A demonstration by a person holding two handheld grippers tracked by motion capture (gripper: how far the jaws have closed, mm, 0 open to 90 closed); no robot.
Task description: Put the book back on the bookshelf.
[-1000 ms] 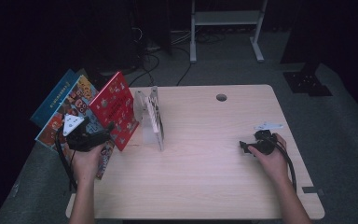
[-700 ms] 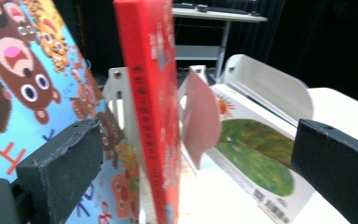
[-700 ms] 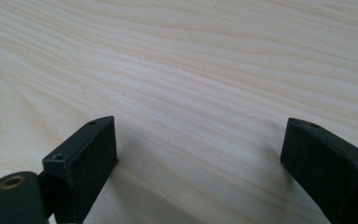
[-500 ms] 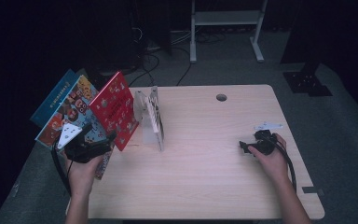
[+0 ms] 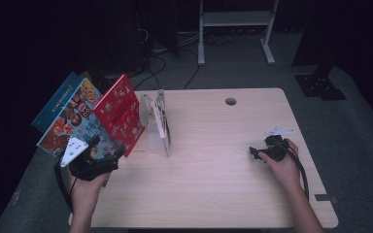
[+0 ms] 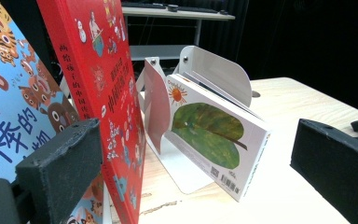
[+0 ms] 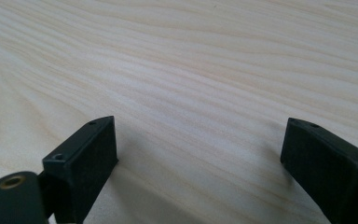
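My left gripper [image 5: 108, 149] is open at the table's near left, its jaws wide apart in the left gripper view [image 6: 200, 172]. Just ahead of it a red book [image 5: 121, 114] [image 6: 107, 93] leans to the left against a blue cartoon book [image 5: 73, 124] [image 6: 9, 116]. Nothing is between the jaws. A white metal book rack [image 5: 151, 138] [image 6: 214, 70] stands right of the red book and holds a white book with a green leaf cover [image 6: 209, 135]. My right gripper [image 5: 253, 154] [image 7: 207, 158] rests open on bare wood at the right.
A third, teal book [image 5: 58, 99] leans behind the cartoon one, past the table's left edge. The wooden table [image 5: 213, 170] has a cable hole [image 5: 230, 101] at the back. A white desk frame [image 5: 235, 29] and cables stand on the floor beyond.
My left gripper has drawn back toward the near edge, away from the leaning books. The right gripper has stayed where it was.
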